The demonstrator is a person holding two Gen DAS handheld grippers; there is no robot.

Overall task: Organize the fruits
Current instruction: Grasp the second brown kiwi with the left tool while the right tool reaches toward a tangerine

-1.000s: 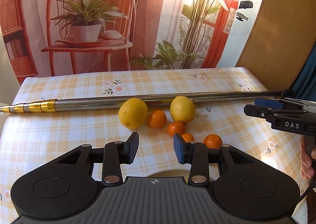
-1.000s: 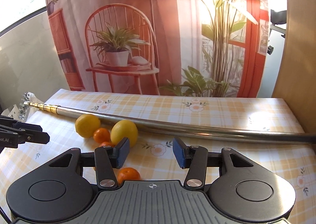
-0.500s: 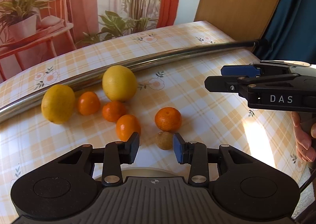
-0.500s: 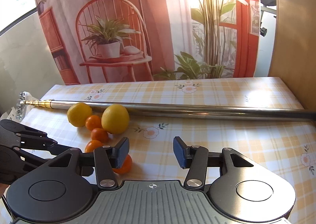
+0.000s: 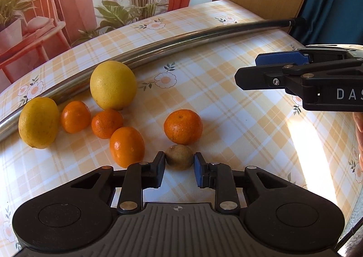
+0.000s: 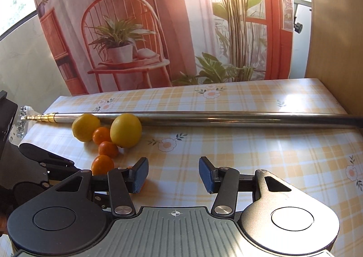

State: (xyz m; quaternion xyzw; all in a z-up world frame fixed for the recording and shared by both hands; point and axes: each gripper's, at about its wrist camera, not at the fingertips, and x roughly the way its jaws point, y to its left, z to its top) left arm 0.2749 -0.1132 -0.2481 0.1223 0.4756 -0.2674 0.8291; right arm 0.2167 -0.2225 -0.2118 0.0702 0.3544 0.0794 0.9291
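Left wrist: L gripper fingers now astride brown fruit, spread, ungripped; R gripper unchanged, spread, empty

Two large round yellow citrus fruits, four small glossy orange mandarins, one small brownish-green round fruit and one long silver metal pole with a gold-ringed end are counted on the yellow-checked floral tablecloth.

White letters "DAS" — on right claw body
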